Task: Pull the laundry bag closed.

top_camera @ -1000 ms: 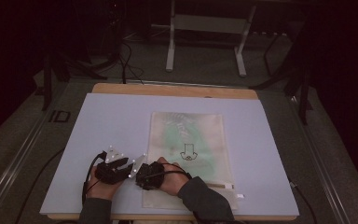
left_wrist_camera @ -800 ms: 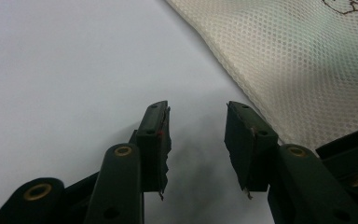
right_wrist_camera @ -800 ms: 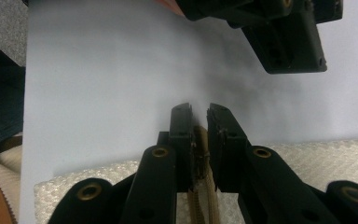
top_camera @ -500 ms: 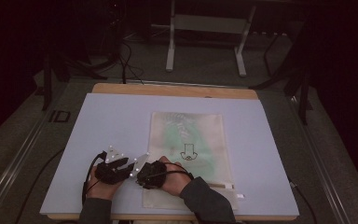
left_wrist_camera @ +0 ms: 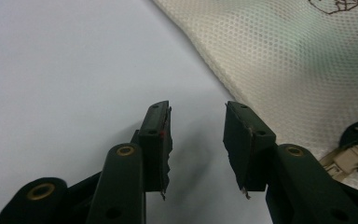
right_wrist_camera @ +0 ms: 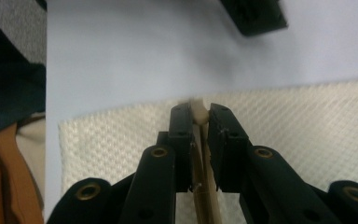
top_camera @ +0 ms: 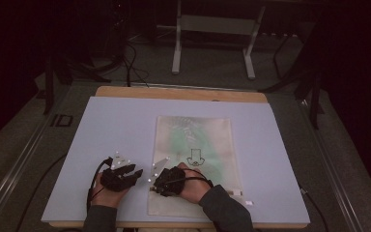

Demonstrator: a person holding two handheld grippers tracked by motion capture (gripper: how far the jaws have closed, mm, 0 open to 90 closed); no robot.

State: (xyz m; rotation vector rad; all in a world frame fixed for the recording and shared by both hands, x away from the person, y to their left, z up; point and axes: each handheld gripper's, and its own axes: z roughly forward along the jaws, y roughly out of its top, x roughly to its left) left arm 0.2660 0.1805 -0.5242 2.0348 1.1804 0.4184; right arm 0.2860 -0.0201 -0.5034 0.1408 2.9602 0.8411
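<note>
A pale lavender sheet (top_camera: 116,125) is spread over the surface (top_camera: 174,93), whose wooden edge is seen along the far side. Grey carpeted floor (top_camera: 290,72) is seen beyond and to both sides. A white metal frame stand (top_camera: 212,29) is set on the floor behind the surface, with dark cables (top_camera: 130,63) trailed to its left. A dark label marked "ID" (top_camera: 62,120) is seen on the floor by the left edge.

Right hand-held gripper (right_wrist_camera: 199,116): jaws nearly closed, pinching a small cream tab (right_wrist_camera: 198,112) (likely a zipper pull) at the edge of the white mesh bag (right_wrist_camera: 307,126). Bag lies flat on the pale bench (right_wrist_camera: 144,56).
</note>
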